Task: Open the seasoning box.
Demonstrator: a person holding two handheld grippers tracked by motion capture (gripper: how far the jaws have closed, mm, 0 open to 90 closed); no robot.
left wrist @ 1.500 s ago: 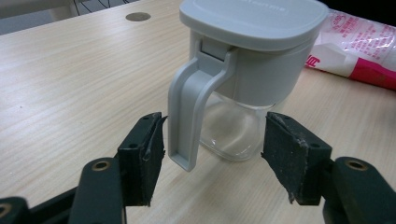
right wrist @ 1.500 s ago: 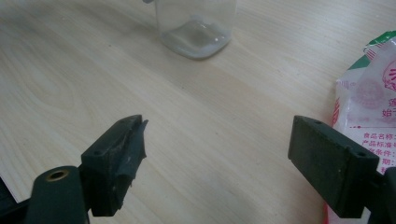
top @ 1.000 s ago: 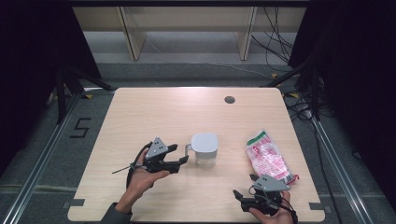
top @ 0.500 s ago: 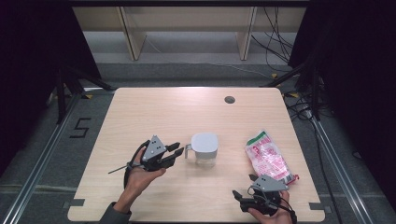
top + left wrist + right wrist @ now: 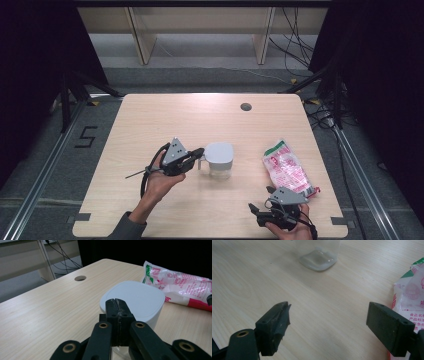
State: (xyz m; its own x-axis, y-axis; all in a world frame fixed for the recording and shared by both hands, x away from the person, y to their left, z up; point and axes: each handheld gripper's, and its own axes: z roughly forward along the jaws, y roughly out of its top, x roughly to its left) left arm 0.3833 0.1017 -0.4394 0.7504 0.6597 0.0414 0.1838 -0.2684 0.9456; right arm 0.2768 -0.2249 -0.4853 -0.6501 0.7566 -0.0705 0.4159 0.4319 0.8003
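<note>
The left hand-held gripper (image 5: 199, 152) has just closed, jaws pressed together on the handle at the left side of the jug (image 5: 219, 159); that thin grip could slip and tip it. Right of the jug, the right hand-held gripper (image 5: 260, 212) rests open near the packet (image 5: 287, 167).

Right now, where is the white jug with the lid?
In the high view the white lidded jug stands mid-table, just right of the left gripper and left of the red-and-white packet.

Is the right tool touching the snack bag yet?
Cannot tell. In the right gripper view the open right tool has one jaw overlapping the snack bag; no gap or contact shows plainly.
</note>
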